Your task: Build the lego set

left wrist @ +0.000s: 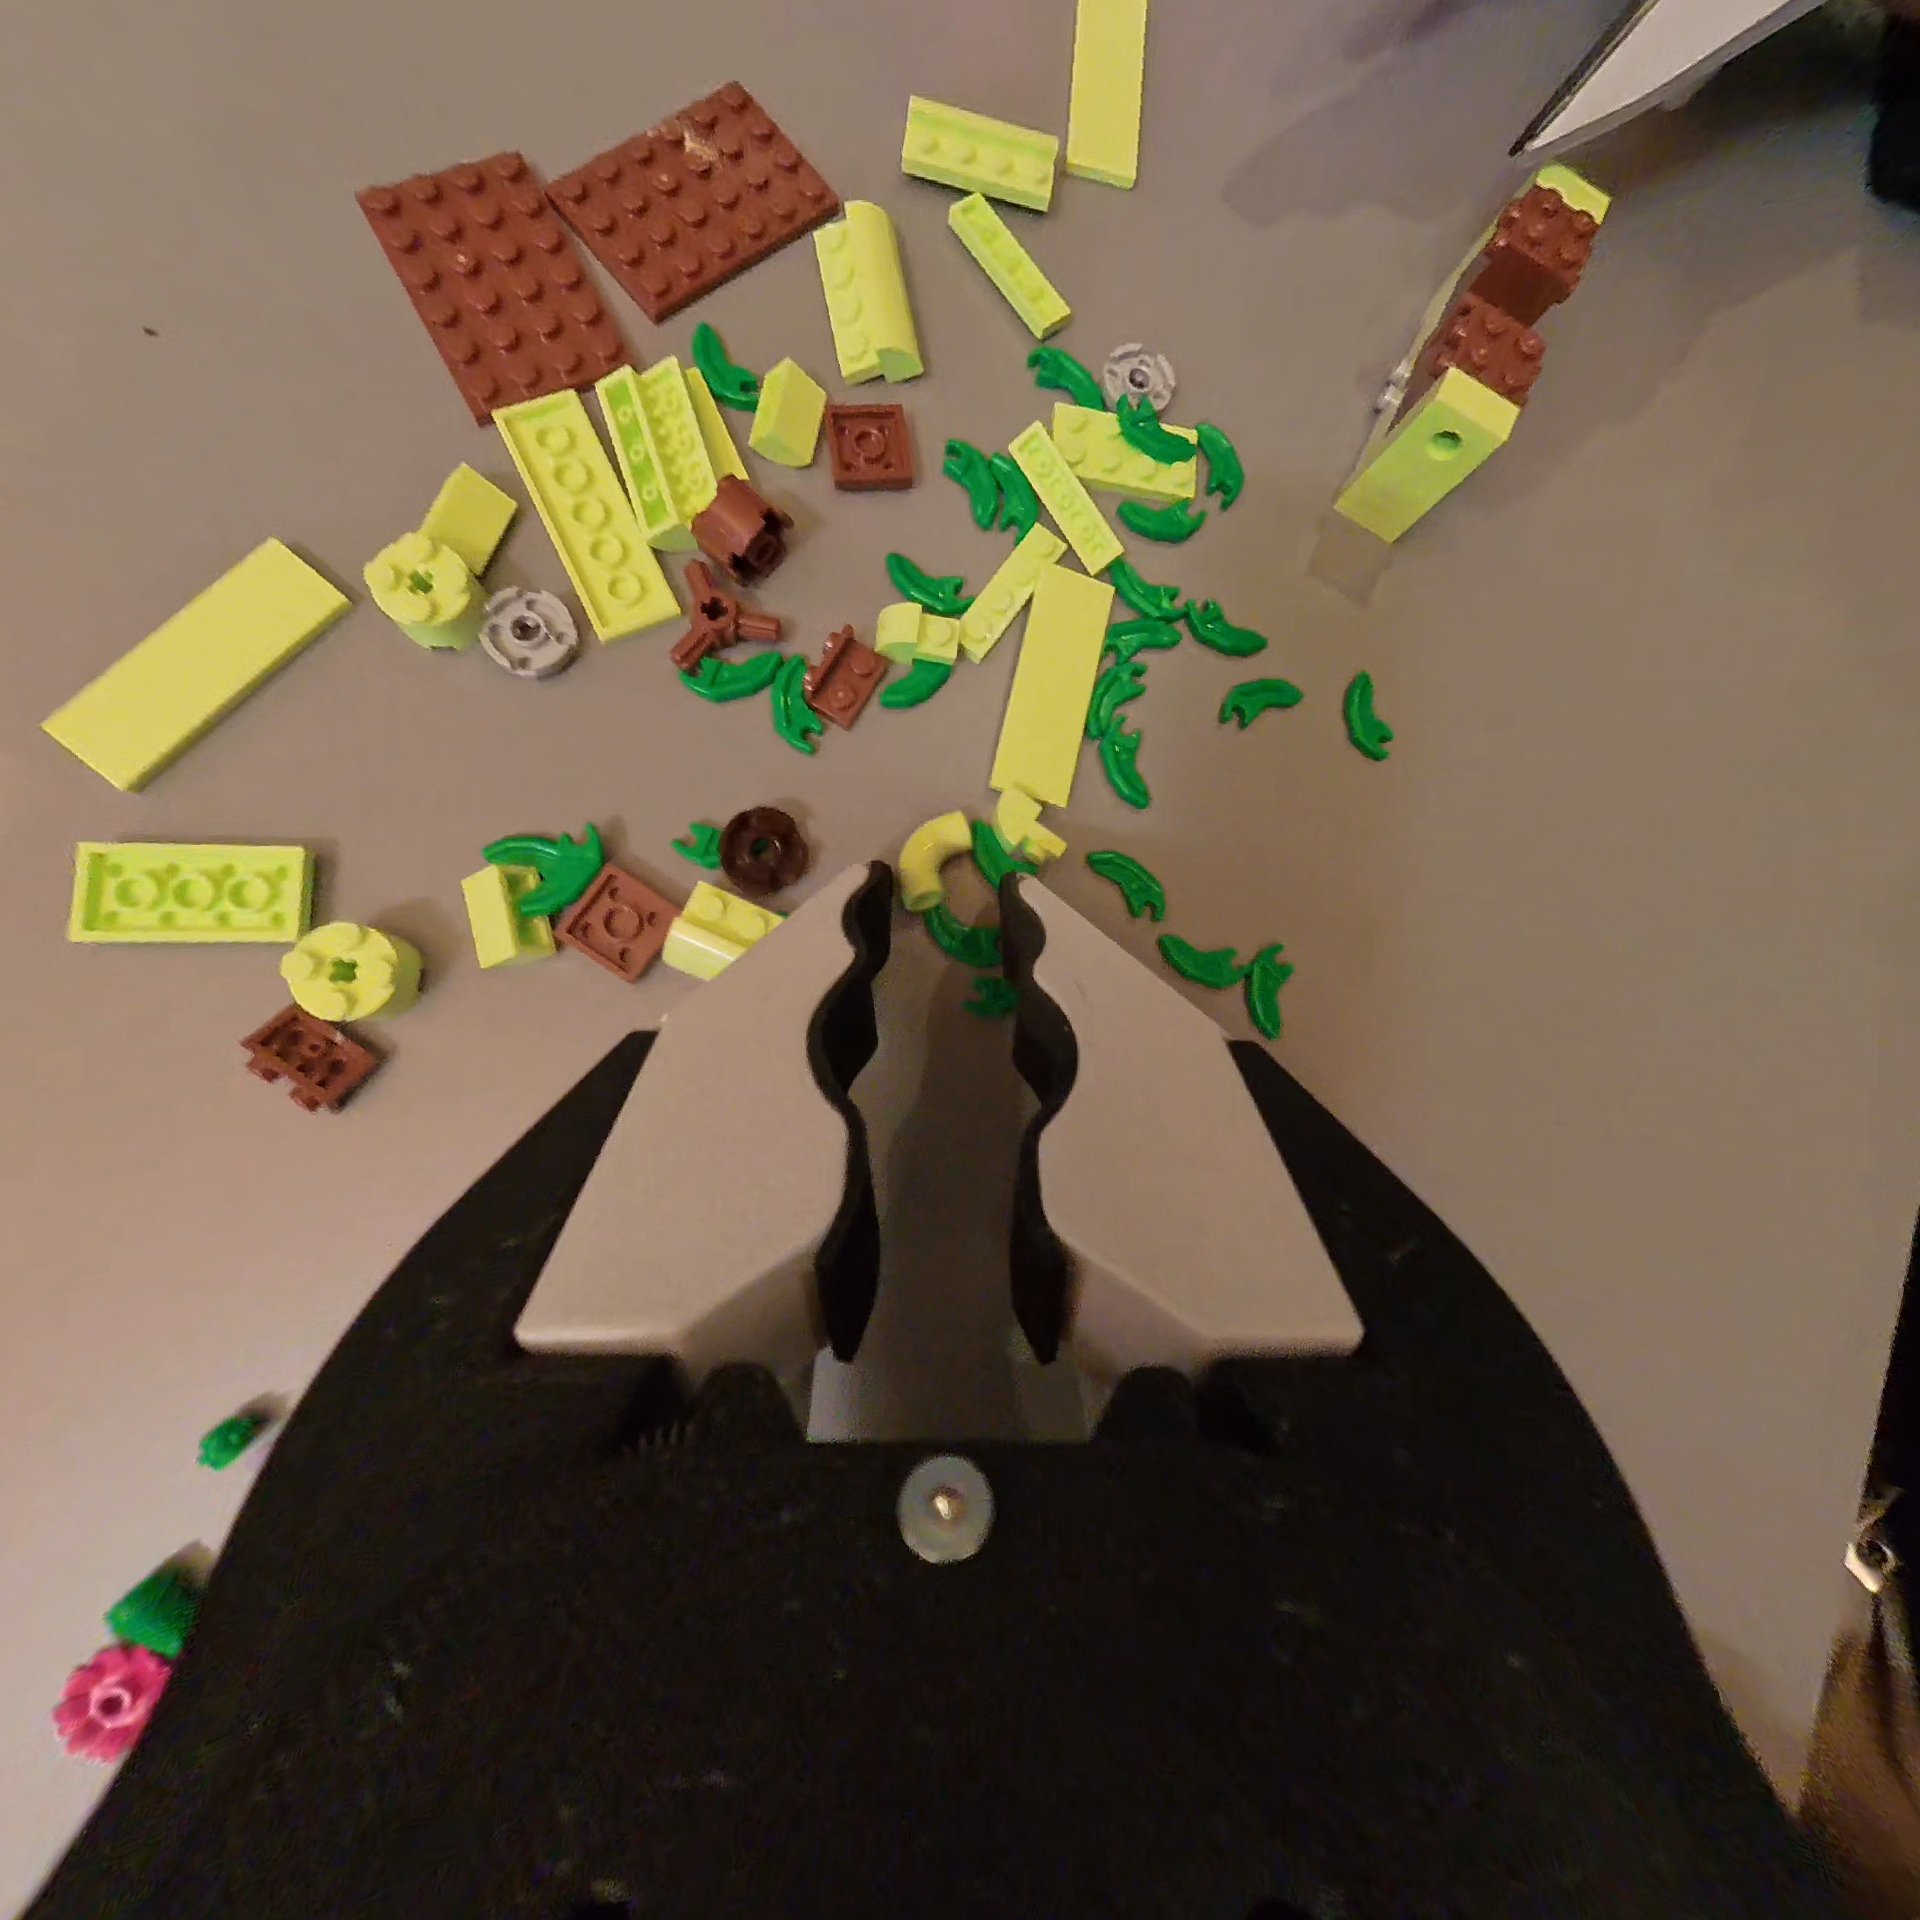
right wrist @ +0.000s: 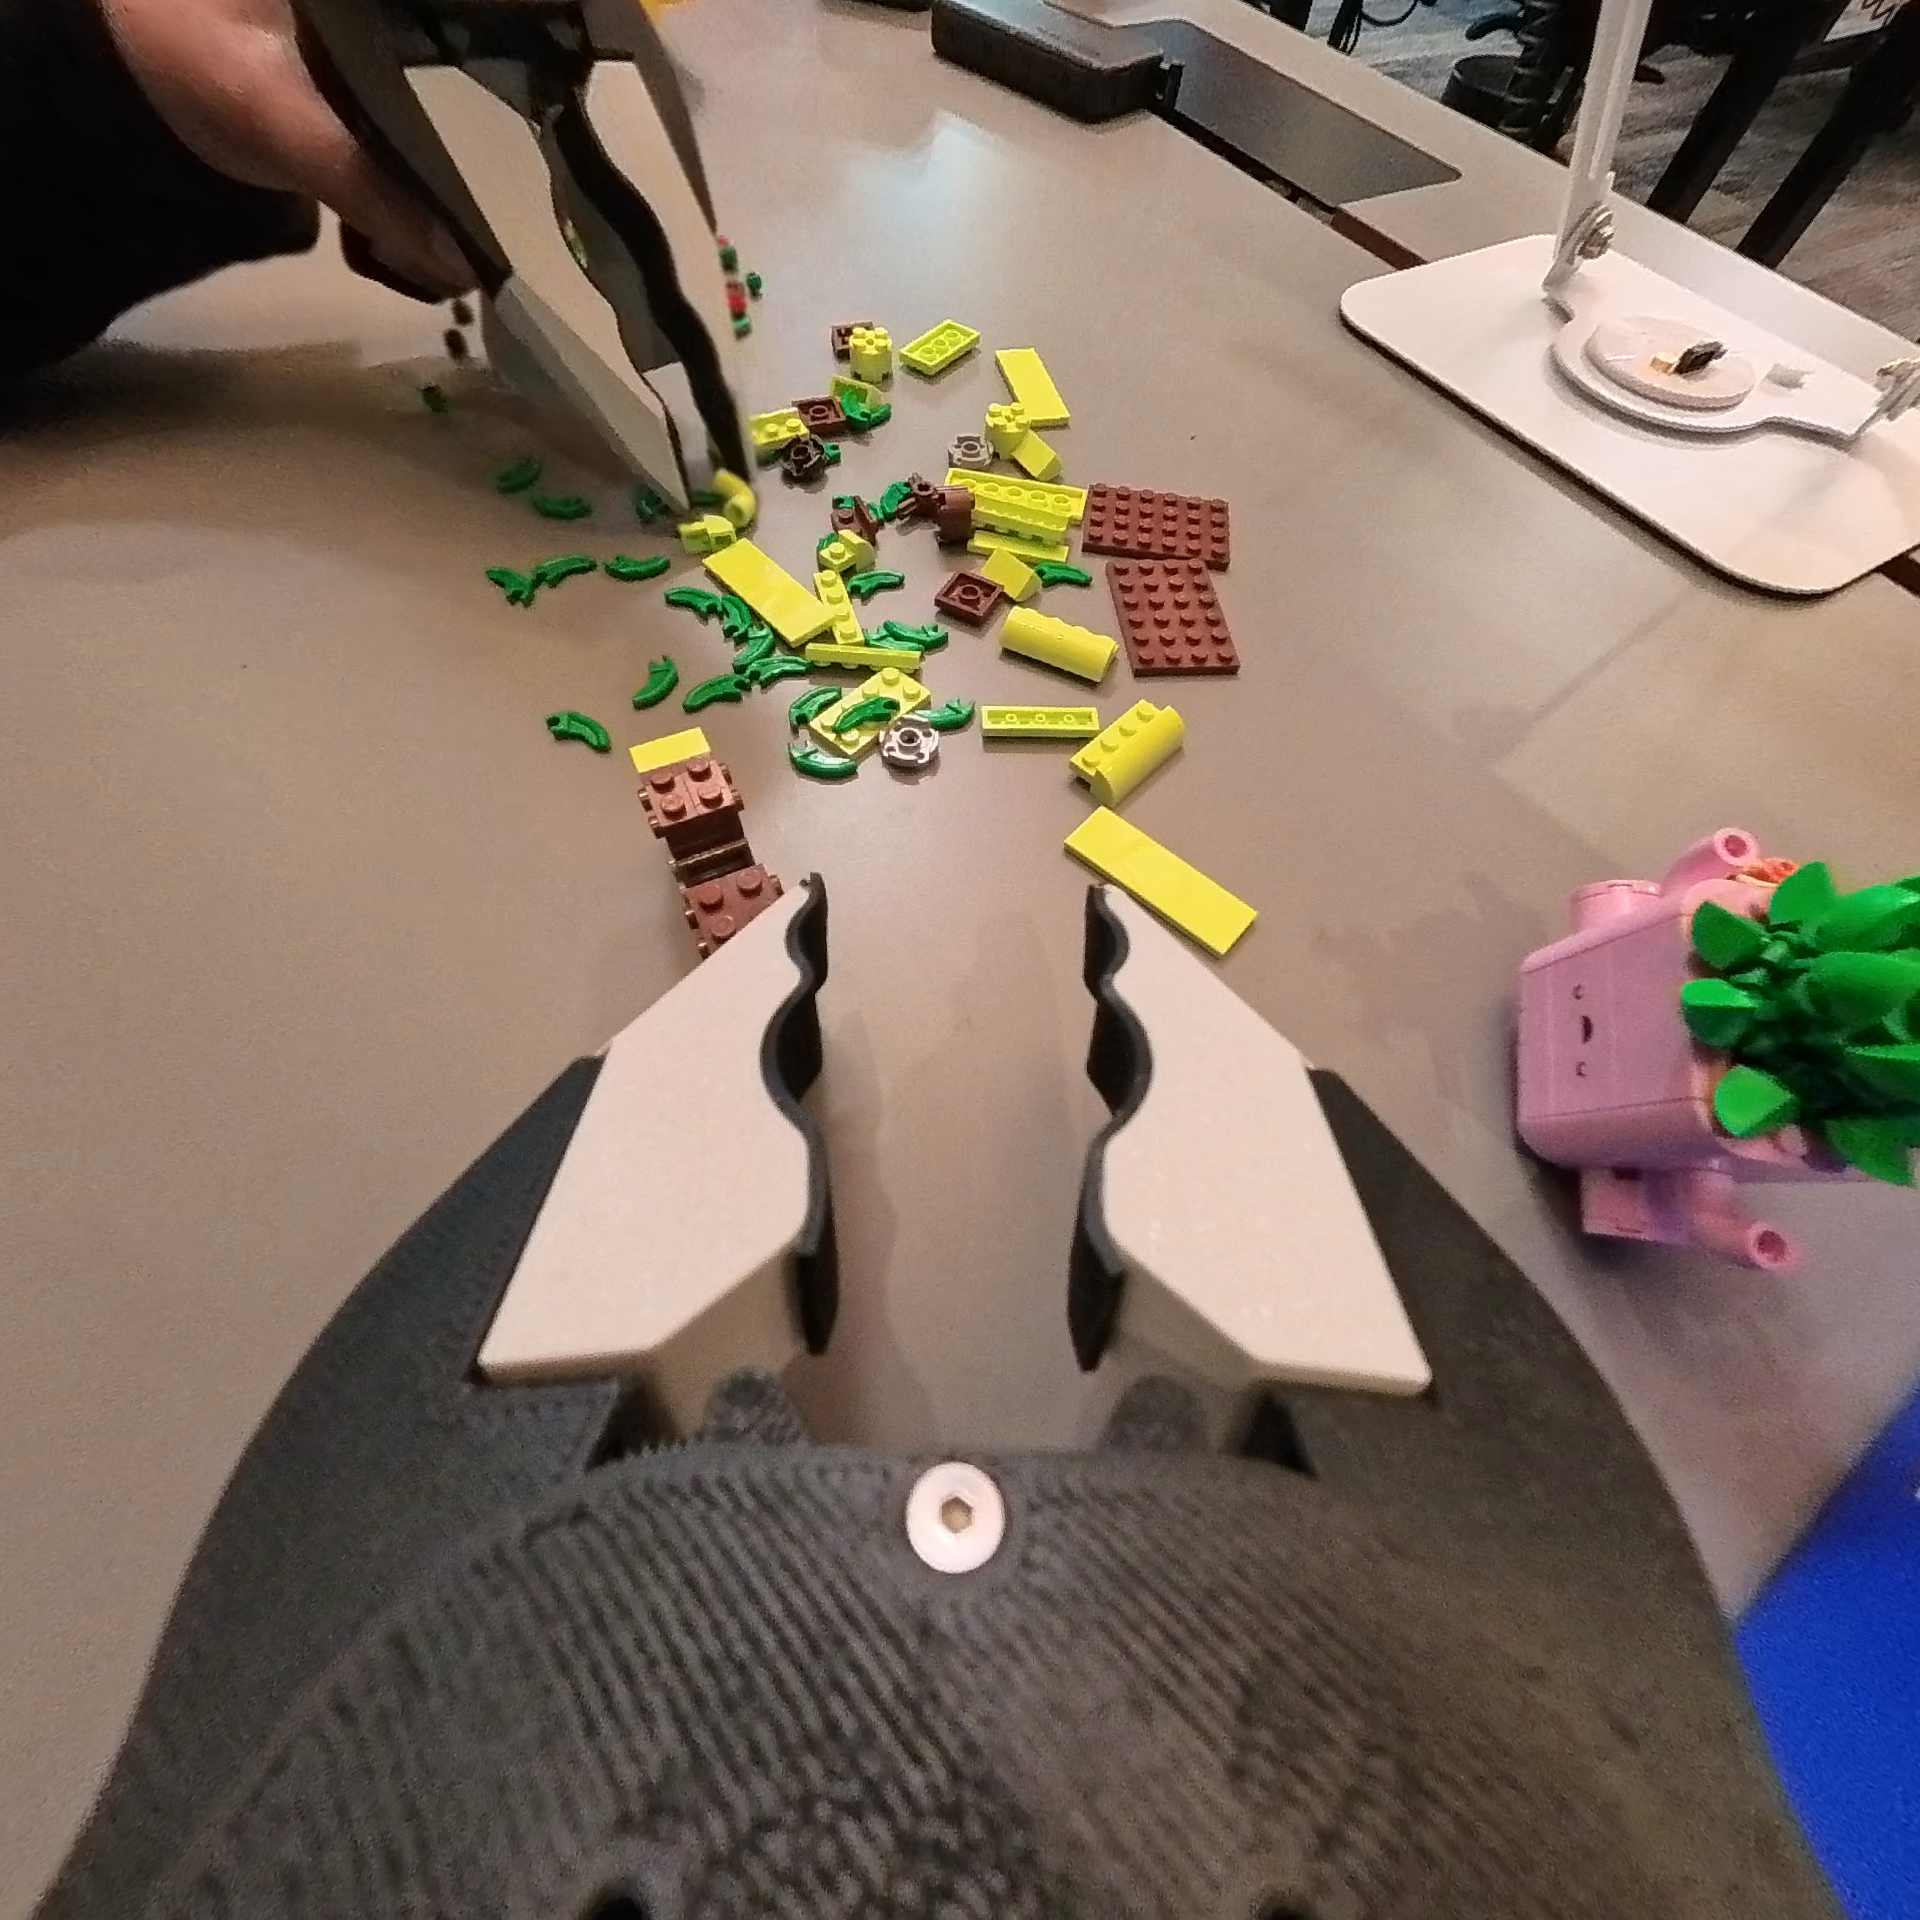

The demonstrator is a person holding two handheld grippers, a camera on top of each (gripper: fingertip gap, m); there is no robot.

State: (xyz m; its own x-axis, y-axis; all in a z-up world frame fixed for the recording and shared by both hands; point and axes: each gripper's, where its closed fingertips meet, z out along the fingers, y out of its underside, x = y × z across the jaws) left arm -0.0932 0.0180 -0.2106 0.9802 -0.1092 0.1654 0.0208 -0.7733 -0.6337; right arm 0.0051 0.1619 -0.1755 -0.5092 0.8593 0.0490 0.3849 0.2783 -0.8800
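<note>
Loose lego pieces lie scattered on the grey table (left wrist: pixel 1558 831): lime bricks and tiles, small green leaves, brown parts and two brown plates (left wrist: pixel 488 281) (right wrist: pixel 1174 623). My left gripper (left wrist: pixel 948 883) is narrowly open, tips down at the table around a small lime curved piece (left wrist: pixel 928 857) and a green leaf (left wrist: pixel 961 940); it grips nothing. It also shows in the right wrist view (right wrist: pixel 707 473), held by a hand (right wrist: pixel 260 114). My right gripper (right wrist: pixel 956 899) is open and empty. A brown-and-lime sub-assembly (right wrist: pixel 701 831) (left wrist: pixel 1486 343) lies just beside its left finger.
A pink lego pot with green foliage (right wrist: pixel 1621 1049) lies on its side at the right. A white stand base (right wrist: pixel 1558 416) sits at the back right. A blue object (right wrist: pixel 1849 1610) is at the lower right. Pink and green flower pieces (left wrist: pixel 109 1704) lie near my left gripper's body. About 20 cm separates my left fingertips from my right.
</note>
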